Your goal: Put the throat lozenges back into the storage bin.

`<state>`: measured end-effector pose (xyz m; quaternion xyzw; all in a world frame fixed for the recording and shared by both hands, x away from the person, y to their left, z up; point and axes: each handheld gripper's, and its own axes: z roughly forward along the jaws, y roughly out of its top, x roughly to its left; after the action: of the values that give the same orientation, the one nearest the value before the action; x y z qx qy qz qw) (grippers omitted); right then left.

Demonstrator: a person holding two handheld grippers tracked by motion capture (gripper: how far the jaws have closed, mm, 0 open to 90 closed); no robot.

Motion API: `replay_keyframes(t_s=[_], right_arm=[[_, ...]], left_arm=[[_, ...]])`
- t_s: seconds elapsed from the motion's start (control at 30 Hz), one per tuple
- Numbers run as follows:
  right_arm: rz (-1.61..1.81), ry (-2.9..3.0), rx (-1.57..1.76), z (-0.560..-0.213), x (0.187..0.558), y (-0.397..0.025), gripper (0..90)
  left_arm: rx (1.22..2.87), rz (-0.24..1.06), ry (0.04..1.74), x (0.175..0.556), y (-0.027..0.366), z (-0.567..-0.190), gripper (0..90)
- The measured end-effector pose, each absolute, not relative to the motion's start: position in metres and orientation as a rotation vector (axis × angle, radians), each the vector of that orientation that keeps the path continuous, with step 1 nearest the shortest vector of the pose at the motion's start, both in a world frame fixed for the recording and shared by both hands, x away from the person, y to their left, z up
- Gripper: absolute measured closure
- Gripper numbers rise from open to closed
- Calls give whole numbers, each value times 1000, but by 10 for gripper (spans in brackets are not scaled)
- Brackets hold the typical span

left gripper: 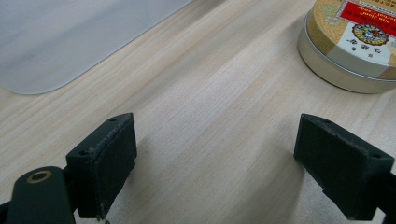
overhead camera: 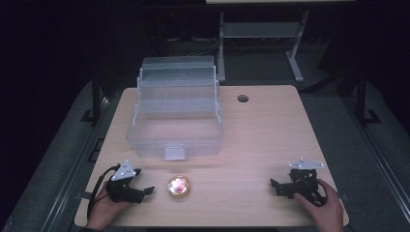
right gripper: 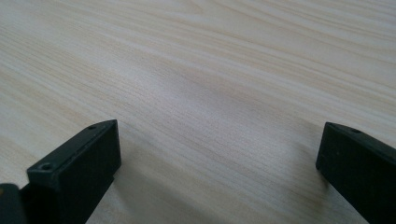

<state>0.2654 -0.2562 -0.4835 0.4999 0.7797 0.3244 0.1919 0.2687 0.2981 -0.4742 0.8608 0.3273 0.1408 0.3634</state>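
A small round gold tin (overhead camera: 179, 187) with a red label lies on the wooden table (overhead camera: 261, 135) near its front edge; in the left gripper view the tin (left gripper: 355, 44) sits at the upper right. My left gripper (overhead camera: 143, 186) rests on the table just left of the tin, its jaws wide open around bare wood (left gripper: 215, 154). At the front right, my right gripper (overhead camera: 274, 185) also rests low on the table, open, with nothing between its fingers (right gripper: 219, 158). A clear plastic tiered box (overhead camera: 175, 113) stands open behind the tin.
The clear box's front latch (overhead camera: 174, 151) faces the tin, and its frosted base (left gripper: 70, 37) appears at the upper left of the left gripper view. A cable hole (overhead camera: 242, 98) sits in the table's far side. A metal stand (overhead camera: 261, 34) is beyond the table.
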Motion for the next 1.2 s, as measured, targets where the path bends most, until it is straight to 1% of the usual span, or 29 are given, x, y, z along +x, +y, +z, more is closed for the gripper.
replay_keyframes(t_s=[0.53,0.97,1.2], right_arm=[[911,2189,1405,-483,265,-256,0],[908,2182,1411,-484,265,-256,0],[904,2176,1423,-483,265,-255,0]], left_arm=[[2216,362,846,269,299,-474,132],[2291,307,860,268,295,-465,137],[2318,289,865,267,291,-454,139]])
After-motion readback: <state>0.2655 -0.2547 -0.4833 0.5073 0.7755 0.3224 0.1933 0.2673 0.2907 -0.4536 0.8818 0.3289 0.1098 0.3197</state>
